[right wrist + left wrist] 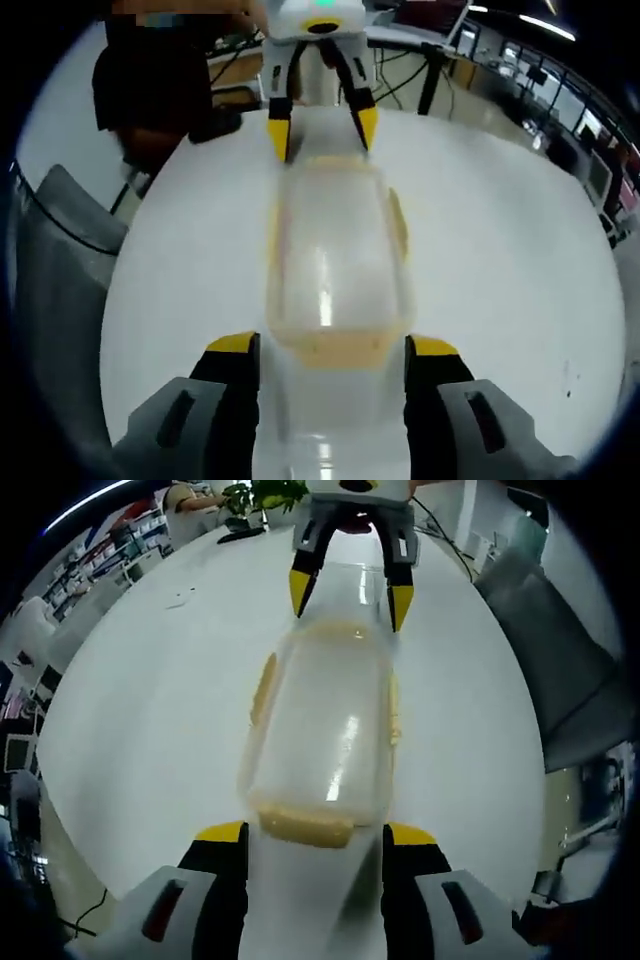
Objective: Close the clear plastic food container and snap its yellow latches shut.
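A clear plastic food container [325, 730] lies lengthwise on the white table [150, 710], its lid resting on top. Yellow latches run along its long sides [263, 690] and across its near end [305, 828]. My left gripper [315, 832] is open, its yellow-tipped jaws either side of that near end. At the far end my right gripper [345, 595] straddles the container, open too. In the right gripper view the container [335, 260] runs from my right gripper [332, 345] up to the left gripper [320, 125], and a yellow end latch [335, 348] lies between my jaws.
A grey chair [560, 660] stands at the table's edge, seen again [60, 260] in the right gripper view. A person in dark clothes [160, 80] stands behind the table. A potted plant [270, 495] and cables lie at the far rim.
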A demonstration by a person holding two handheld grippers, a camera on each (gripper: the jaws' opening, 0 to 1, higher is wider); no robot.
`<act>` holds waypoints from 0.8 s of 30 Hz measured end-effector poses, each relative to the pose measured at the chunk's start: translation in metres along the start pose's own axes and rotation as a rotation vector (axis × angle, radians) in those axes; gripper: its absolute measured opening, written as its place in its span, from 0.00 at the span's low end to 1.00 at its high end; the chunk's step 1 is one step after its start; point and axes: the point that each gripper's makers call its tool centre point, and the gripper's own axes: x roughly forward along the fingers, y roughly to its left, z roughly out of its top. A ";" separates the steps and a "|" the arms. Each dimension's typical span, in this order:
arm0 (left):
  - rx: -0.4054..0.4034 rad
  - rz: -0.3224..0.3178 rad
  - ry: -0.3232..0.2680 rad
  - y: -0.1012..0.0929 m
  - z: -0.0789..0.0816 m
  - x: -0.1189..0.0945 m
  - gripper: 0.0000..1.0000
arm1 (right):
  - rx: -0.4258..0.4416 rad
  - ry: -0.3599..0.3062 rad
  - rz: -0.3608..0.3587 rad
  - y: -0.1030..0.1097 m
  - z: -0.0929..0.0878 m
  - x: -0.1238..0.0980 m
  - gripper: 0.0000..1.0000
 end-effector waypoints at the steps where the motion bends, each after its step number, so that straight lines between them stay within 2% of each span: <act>1: -0.002 -0.008 -0.003 0.000 0.000 0.001 0.48 | 0.003 0.003 0.002 -0.001 -0.001 0.000 0.55; 11: 0.025 -0.065 0.028 -0.002 -0.005 0.013 0.47 | 0.023 0.024 0.013 -0.006 -0.008 0.008 0.54; 13: 0.039 -0.059 0.018 0.003 -0.006 0.013 0.47 | 0.026 0.028 0.013 -0.007 -0.009 0.008 0.53; 24: 0.053 -0.059 0.016 0.002 -0.006 0.013 0.46 | -0.019 0.049 0.006 -0.009 -0.009 0.016 0.52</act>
